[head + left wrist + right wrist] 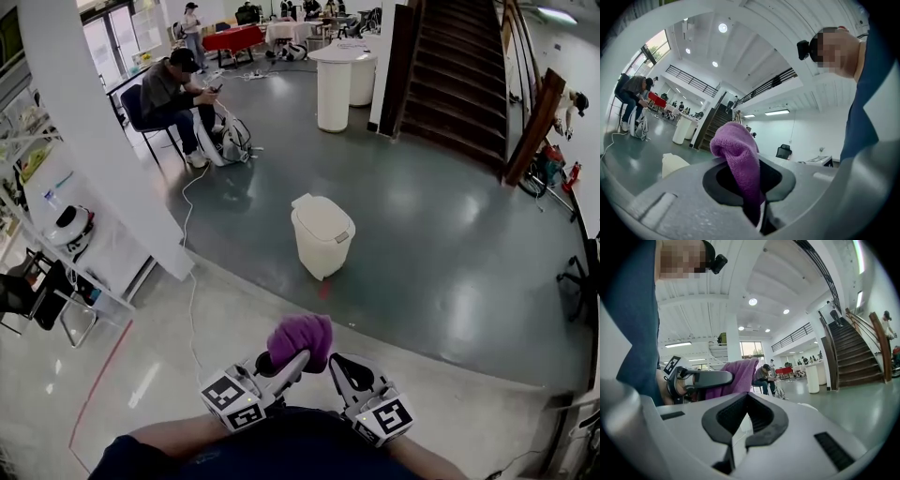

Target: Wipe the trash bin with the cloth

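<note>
Left gripper (289, 364): fingers pinched on purple cloth (302, 337), bunched above tips. Right gripper (342, 371): fingers pressed together, nothing between. White lidded trash bin (322, 236): upright on floor (431, 267), straight ahead, well apart from both pairs.

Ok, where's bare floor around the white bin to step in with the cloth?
Bare dark floor lies right of the white lidded plastic trash bin, toward the brown wooden staircase, and on the pale tiles between it and the left gripper holding the purple cloth. Crowded on the left: white cable, white shelving, seated person.
</note>
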{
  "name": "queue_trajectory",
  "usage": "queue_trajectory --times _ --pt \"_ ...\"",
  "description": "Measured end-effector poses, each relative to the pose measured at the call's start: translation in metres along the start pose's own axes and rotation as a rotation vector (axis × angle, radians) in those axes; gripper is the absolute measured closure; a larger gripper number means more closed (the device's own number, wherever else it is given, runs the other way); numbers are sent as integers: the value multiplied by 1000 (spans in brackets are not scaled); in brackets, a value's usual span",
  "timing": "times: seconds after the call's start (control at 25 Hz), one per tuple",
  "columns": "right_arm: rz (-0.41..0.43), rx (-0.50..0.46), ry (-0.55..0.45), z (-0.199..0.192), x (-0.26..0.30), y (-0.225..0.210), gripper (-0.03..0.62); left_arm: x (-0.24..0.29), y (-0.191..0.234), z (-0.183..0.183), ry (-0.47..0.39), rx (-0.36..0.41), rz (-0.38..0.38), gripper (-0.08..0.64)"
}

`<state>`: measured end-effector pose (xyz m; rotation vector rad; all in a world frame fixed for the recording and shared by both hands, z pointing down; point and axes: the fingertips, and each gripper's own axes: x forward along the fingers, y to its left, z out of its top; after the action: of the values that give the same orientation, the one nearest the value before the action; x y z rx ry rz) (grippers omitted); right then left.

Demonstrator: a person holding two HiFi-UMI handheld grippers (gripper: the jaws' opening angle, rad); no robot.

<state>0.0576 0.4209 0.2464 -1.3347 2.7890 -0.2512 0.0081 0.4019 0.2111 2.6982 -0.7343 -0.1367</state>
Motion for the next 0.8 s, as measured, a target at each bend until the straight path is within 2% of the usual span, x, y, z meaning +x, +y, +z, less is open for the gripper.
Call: queue_trajectory --times 0.12,0.32,0.64,0.8 --pt "-8 12 10 0 7 -15 581 10 11 2 -4 -5 8 502" --pt "-37 -22 16 8 43 -45 581 32 58 17 -28 -12 -5 502" --pt "-149 -58 47 14 142 -102 581 75 164 49 -26 -7 -112 502" --pt "-193 -53 66 21 202 -125 582 85 223 67 -17 -26 -132 502"
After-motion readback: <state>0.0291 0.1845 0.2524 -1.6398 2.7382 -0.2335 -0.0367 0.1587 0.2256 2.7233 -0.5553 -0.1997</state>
